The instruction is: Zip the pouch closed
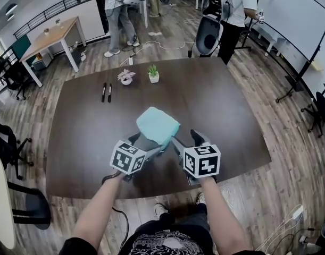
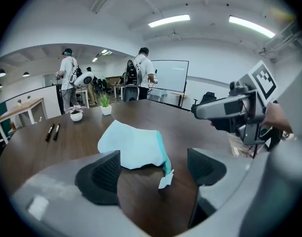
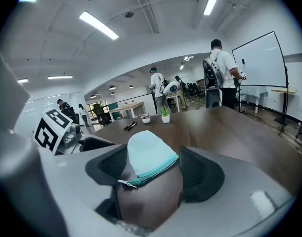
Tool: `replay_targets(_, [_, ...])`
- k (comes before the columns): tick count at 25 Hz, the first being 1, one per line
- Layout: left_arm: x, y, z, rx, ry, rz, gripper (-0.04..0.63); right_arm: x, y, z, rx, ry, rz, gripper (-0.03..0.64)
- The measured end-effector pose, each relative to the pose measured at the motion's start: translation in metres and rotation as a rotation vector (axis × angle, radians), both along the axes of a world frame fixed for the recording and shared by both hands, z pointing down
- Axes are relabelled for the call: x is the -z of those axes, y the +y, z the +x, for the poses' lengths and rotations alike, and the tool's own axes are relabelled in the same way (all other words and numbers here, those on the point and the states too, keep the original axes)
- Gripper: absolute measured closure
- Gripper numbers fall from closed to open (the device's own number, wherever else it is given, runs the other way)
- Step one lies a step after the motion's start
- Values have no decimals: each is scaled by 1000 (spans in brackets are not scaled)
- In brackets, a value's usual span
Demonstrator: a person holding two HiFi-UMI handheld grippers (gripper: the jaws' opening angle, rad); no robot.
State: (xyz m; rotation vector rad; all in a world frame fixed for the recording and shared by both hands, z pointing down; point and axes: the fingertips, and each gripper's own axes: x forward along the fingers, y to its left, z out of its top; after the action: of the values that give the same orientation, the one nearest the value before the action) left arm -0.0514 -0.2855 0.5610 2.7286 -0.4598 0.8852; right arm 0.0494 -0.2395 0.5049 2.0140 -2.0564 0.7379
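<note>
I judge this the approach, with nothing gripped yet; the pale teal pouch (image 1: 158,125) lies flat on the dark table (image 1: 231,105) at the centre of the head view, just above both tools. The left gripper (image 1: 149,145) has its jaws wide apart and empty; in its own view the pouch (image 2: 133,144) sits ahead of them, with a small white zip pull (image 2: 165,179) trailing from its near corner between the jaws. The right gripper (image 1: 188,141) is also parted; in its view the pouch (image 3: 148,154) lies between the pads with the darker zip (image 3: 153,171) running across its near edge, the pull (image 3: 122,183) at the lower-left end, and I see no pad pressing.

Next, I think, one tool must pin the fabric beside the zip while the other pinches that little pull; it is small and will want a careful, narrow closing.

Both forearms come in from the bottom of the head view, converging; the grippers tilt down towards the table.
</note>
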Motion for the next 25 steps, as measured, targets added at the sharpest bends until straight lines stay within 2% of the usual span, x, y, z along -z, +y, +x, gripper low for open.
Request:
replay_targets(8, [-33,19,1,-126,-110,-19,209,-12,6,-3,1,-16,-23,295])
replay_targets(12, [-51,26,1,-182,-169,-23,259,-16,7,-2,-4,-19,-30,301])
replay_targets(15, [-61,28,1,-215,-206,-9,321,-17,10,1,-12,-17,-36,302])
replay_targets(18, [-67,28,1,-239,-226,4,379,-22,13,4,-20,-4,-48,304])
replay_targets(25, [-75,35,6,-290,-258,18,433,-27,21,11,-39,3,-71,310])
